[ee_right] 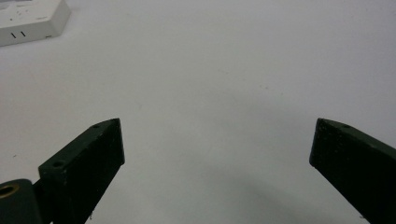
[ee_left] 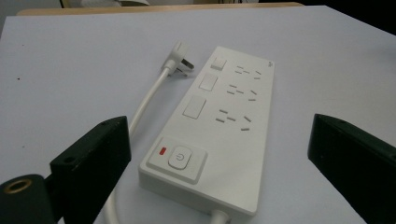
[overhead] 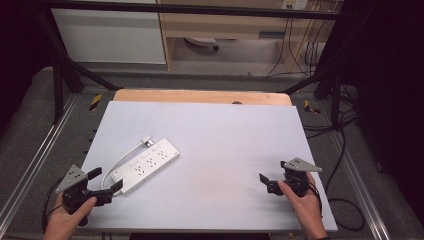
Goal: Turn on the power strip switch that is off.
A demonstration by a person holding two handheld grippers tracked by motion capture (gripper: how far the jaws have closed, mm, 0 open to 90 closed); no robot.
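White table (overhead: 225,135): left tongs (overhead: 106,182) gape wide toward power strip (overhead: 146,166).

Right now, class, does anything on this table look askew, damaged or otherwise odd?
Little stands out. The white power strip lies diagonally on the table, not square to its edges, and its plug rests loose beside it, plugged into nothing. No damage or spill shows.

power strip (ee_right: 29,21) cut off at right gripper view's top-left corner
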